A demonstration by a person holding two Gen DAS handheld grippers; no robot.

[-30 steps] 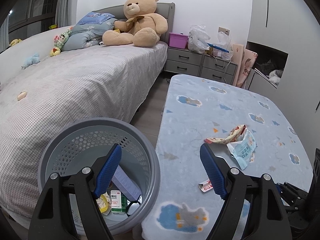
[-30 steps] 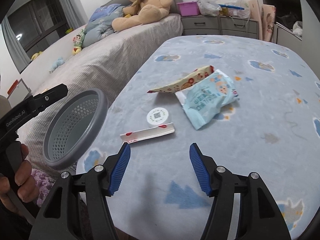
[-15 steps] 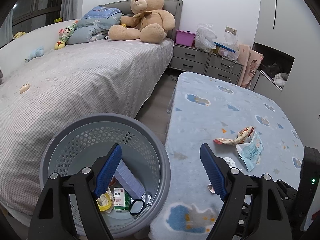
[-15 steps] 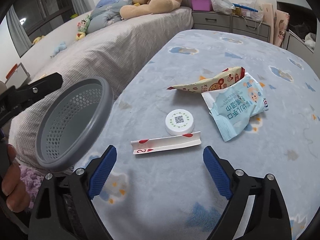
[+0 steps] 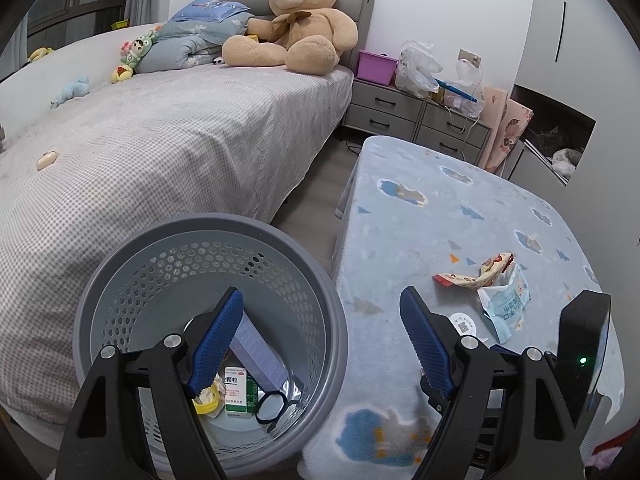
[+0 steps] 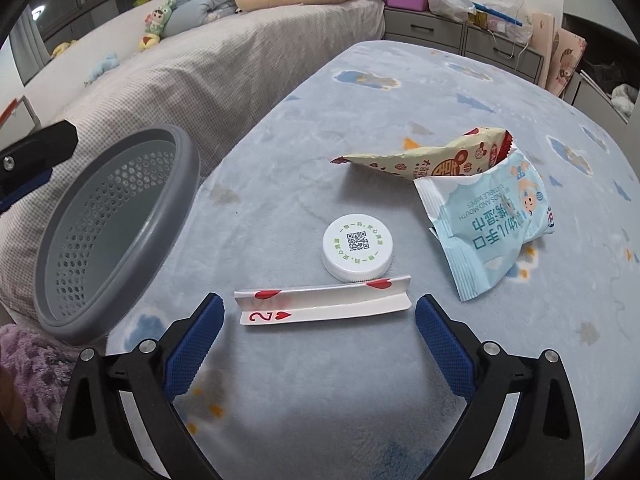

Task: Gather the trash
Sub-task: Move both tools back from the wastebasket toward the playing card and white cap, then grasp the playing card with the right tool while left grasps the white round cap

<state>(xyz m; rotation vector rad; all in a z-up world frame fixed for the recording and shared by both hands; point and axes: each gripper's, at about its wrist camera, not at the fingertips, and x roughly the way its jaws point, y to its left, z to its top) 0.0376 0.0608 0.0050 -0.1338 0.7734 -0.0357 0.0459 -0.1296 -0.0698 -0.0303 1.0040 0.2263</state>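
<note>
We note the folded playing card (image 6: pixel 323 305) lying flat on the tabletop (image 6: pixel 360 400), long axis crosswise, just ahead between the right hand-held gripper (image 6: pixel 319 334) fingers, whose jaws have just been opening, empty.

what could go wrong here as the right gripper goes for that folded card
1. The folded card lies flat on soft fleece, so the right gripper, whose jaws have just been opening with nothing between them, might pinch the blanket or skid over the card.
2. The white cap touches the card's far edge and could get knocked away.
3. The basket sits off the table's edge, so a loose carry might drop the card short.
</note>
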